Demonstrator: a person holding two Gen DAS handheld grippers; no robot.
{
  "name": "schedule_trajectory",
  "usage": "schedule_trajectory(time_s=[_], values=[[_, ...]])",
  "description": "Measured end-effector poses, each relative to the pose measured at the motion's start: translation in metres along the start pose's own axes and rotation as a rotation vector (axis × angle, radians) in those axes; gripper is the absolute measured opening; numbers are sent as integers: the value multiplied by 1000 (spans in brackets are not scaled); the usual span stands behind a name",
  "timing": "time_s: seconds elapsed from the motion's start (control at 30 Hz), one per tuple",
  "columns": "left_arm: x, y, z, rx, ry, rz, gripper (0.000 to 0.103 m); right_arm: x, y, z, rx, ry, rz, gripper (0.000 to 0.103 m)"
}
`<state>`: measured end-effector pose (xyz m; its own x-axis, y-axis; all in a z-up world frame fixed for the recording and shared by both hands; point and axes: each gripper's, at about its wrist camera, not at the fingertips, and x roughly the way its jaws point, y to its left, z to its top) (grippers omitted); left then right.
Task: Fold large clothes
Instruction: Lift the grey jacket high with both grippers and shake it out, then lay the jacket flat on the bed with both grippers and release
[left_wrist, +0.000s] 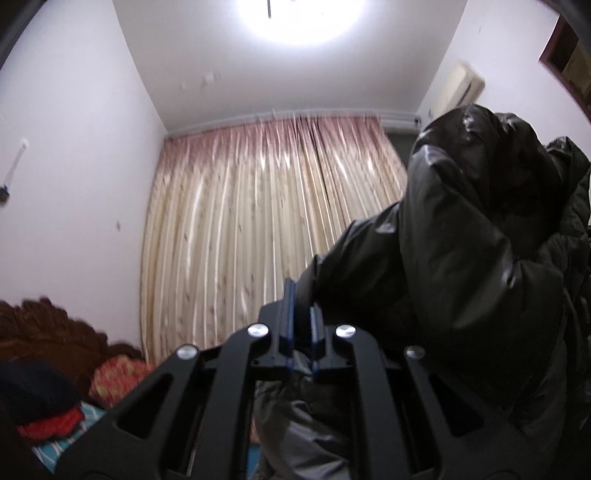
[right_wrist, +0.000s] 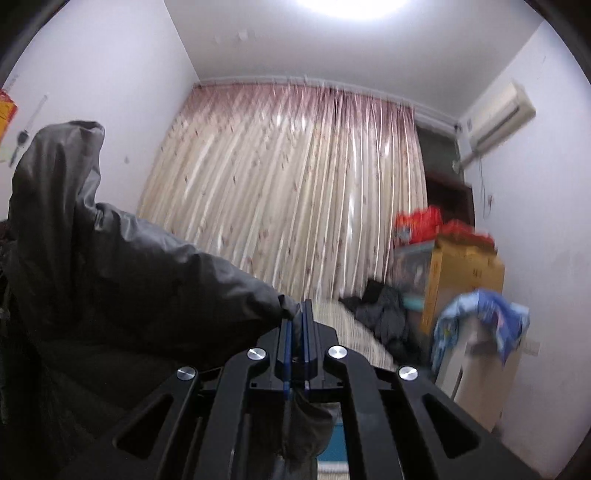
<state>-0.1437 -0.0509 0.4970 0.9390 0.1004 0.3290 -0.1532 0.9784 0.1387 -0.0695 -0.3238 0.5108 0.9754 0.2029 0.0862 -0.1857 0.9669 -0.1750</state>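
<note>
A large shiny black puffer jacket hangs in the air, filling the right of the left wrist view. My left gripper is shut on an edge of it, with grey fabric bunched below the fingers. In the right wrist view the same jacket fills the left side. My right gripper is shut on another edge of it, with fabric trailing under the fingers. Both grippers are raised and point up toward the curtain and ceiling.
A cream and pink curtain covers the far wall. A carved wooden headboard and a red pillow lie low left. Dark clothes lie on the bed, beside cardboard boxes and a blue cloth.
</note>
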Motion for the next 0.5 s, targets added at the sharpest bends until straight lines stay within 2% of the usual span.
schedule_trajectory(time_s=[0.1, 0.27, 0.37, 0.47, 0.5], values=[[47, -13, -39, 20, 107, 4, 7, 59, -12, -42, 13, 125, -9, 4], [139, -36, -137, 80, 346, -4, 7, 175, -22, -139, 44, 377, -23, 4], [194, -60, -226, 172, 546, 5, 10, 256, -30, -232, 85, 605, -56, 1], [229, -90, -345, 346, 834, -20, 13, 294, -24, -315, 61, 792, -127, 0], [230, -99, -391, 412, 963, -39, 13, 299, -18, -350, 78, 879, -125, 0]])
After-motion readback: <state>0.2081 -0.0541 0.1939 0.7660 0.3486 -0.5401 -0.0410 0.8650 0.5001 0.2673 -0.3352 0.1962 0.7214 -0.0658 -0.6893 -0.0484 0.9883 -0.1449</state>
